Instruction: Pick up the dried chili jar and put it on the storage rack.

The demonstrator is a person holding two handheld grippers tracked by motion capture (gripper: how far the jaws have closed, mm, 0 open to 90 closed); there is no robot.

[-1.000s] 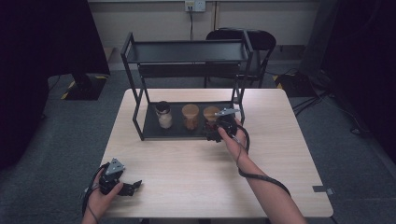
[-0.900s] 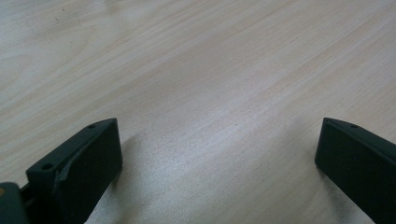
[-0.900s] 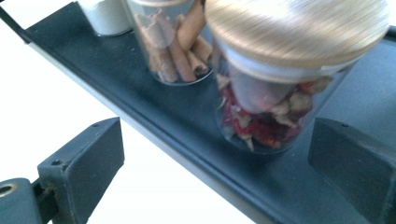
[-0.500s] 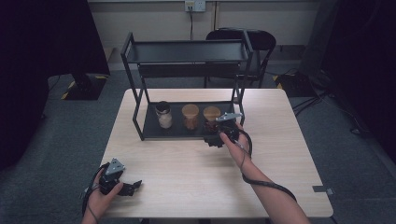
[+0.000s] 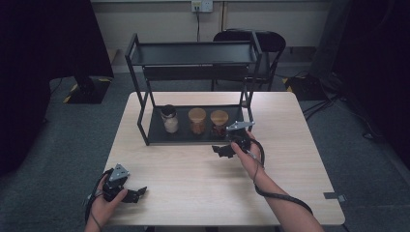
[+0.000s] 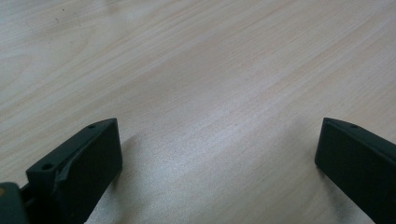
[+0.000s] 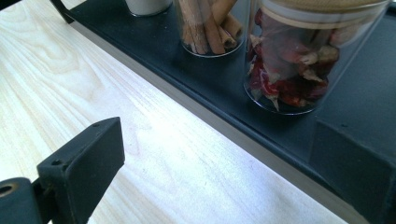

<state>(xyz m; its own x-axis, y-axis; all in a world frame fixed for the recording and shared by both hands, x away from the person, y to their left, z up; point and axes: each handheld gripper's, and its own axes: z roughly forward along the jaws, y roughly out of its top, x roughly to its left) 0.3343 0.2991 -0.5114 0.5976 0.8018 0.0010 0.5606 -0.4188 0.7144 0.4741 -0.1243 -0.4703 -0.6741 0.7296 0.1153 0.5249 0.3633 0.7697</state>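
From above, a pale wooden table (image 5: pixel 203 193) carries a black metal two-tier rack (image 5: pixel 193 53), and on its lower shelf stand three jars in a row: a dark-lidded one with white contents (image 5: pixel 169 119), a middle jar (image 5: pixel 197 121) and a right jar (image 5: pixel 219 123), both with round tan lids. The right gripper (image 5: pixel 223 151) hangs just in front of the shelf's front edge, near the right jar, jaws apart and holding nothing; the left gripper (image 5: pixel 134 194) rests low at the near left corner of the table, well apart from the rack, also spread and empty. In the left gripper view its two matt black jaws stand wide over bare, fine-grained light wood (image 6: pixel 210 70), with nothing between them. In the right gripper view the jaws are likewise wide open and empty, one over the table, the other at the rack's edge; ahead, the right jar (image 7: pixel 299 60) shows clear glass packed with wrinkled dried red pieces, the middle jar (image 7: pixel 210 25) holds brown rolled sticks like cinnamon, and the shelf (image 7: pixel 154 60) is smooth dark metal with a lighter front lip. If that red-filled jar is the aim, I would say the gripper should rise to clear the lip, square itself to the jar and close on the glass body below the lid, since smooth round glass could slip or tip against its neighbour.
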